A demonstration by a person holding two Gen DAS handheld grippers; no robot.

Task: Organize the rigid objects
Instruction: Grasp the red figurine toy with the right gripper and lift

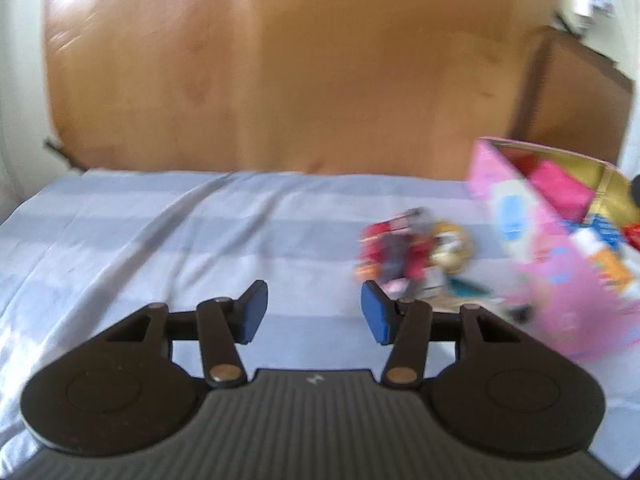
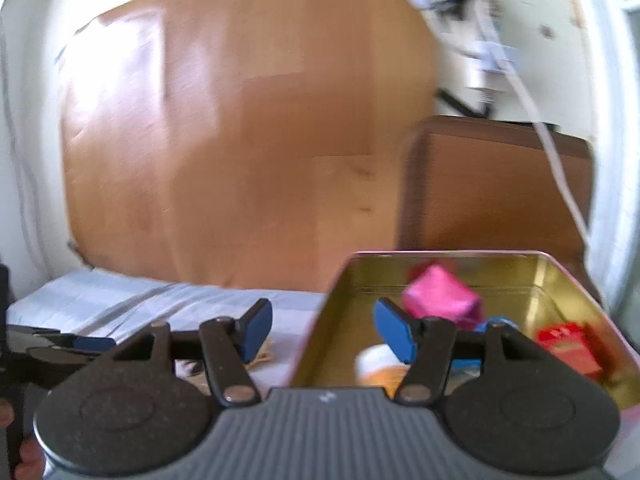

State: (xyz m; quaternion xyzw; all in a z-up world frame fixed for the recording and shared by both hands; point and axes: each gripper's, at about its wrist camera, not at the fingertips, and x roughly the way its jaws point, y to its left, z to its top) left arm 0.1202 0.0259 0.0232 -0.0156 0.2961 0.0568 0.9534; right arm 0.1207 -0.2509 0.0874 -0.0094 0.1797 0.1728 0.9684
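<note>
While the pink rectangular metal tin already holds several blocks, a small toy cluster remains on the striped bed sheet; left tongs and right tongs are wide open, empty.

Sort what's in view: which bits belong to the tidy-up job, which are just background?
Job:
- tin, open, gold inside, pink outside
- pink block in the tin
- red box in the tin
- toy pile on the sheet beside the tin; blurred
- left gripper, open
- right gripper, open

Background:
- striped sheet
- wooden headboard
- brown cabinet
</note>
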